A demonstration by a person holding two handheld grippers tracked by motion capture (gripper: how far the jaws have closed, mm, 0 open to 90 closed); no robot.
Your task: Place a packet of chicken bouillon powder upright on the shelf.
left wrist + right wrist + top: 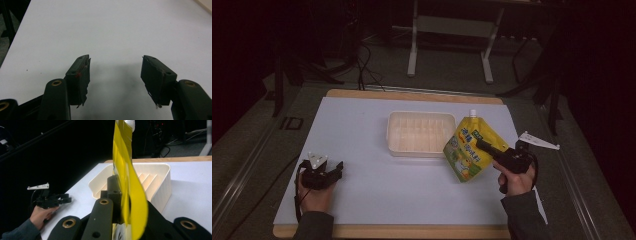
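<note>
Resting on the white counter (pixel 362 130) at the near left, the left tongs (pixel 337 167) stand wide apart with nothing between them; the left gripper view confirms bare counter between the two pads (pixel 81 75). This parked position keeps them out of the working area. At centre sits the empty cream tray (pixel 394 145), open side up, probably the receiving container. Just right of it, the right tongs (pixel 479 145) are clamped flat on the yellow spouted pouch (pixel 464 150), lifted clear of the counter with its white cap uppermost. Gripping across the thin body keeps the pouch upright and steady beside the tray rim (pixel 160 166), suited to lowering it in.
</note>
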